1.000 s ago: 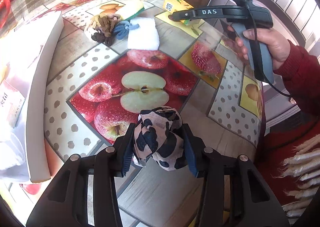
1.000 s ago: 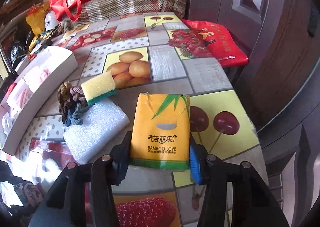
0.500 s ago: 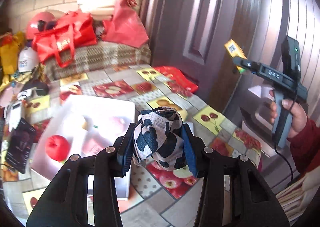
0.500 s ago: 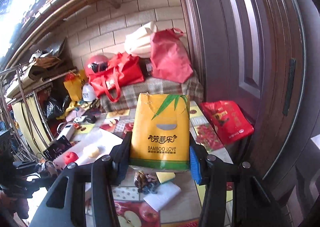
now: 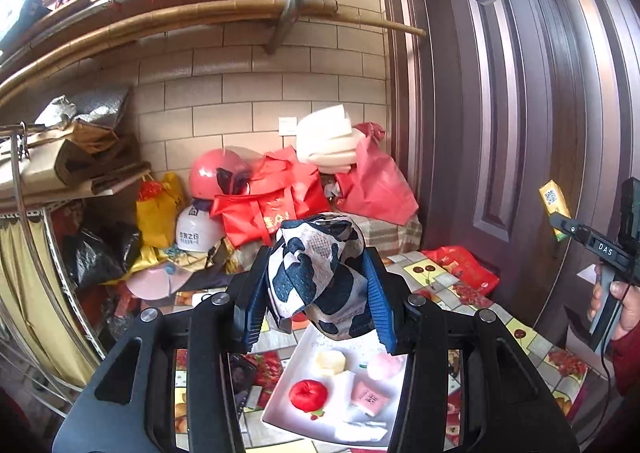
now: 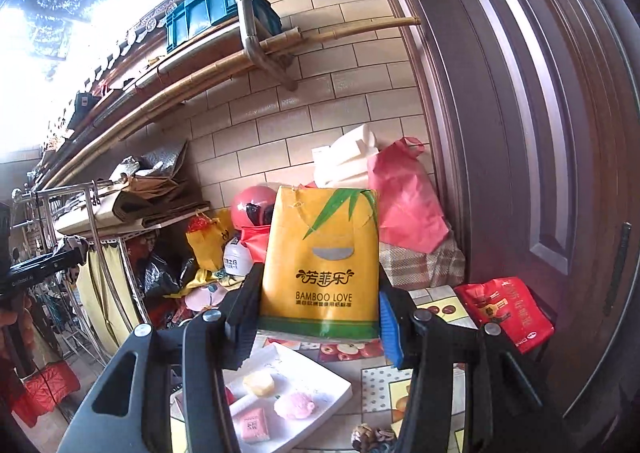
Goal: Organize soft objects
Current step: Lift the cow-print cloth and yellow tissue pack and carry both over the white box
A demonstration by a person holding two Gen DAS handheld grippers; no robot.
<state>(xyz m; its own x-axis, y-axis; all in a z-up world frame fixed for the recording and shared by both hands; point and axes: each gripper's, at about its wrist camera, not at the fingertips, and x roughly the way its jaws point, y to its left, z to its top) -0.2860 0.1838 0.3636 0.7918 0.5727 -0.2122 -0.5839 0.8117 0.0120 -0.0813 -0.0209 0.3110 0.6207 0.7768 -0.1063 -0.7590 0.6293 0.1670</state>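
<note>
Both grippers are held up high and nearly level, pointing across the tabletop [image 5: 532, 337] toward the brick wall and the brown door.

The left gripper [image 5: 316, 289] has its jaws clamped on one bundle of black-and-white cloth [image 5: 318, 273], which bulges up between the blue pads. It hangs in the air above the near end of the white tray [image 5: 280, 409].

Down in the tray, seen from the left camera, lie four small things: one red apple-shaped cushion [image 5: 308, 396] at the near left, one pale yellow block [image 5: 330, 362] beyond it, one pink round puff [image 5: 386, 365] to the right of the block, and one pink packet [image 5: 370, 402] to the right of the cushion.

To the right of the tray, the right gripper [image 6: 318, 317] has its jaws closed on one yellow tissue pack [image 6: 320, 261] printed with green leaves, standing upright between the pads and lifted above the tray's far right corner. From the left camera that pack shows only as a yellow edge past the black handle, with the person's hand [image 5: 622, 303] in a red sleeve wrapped around the grip.

Past the tray's right side, one red bag [image 6: 506, 311] lies flat on the tabletop by the door. Near the bottom of the right camera's view, just right of the tray, sits one brown knotted bundle [image 6: 370, 435], partly cut off.
</note>
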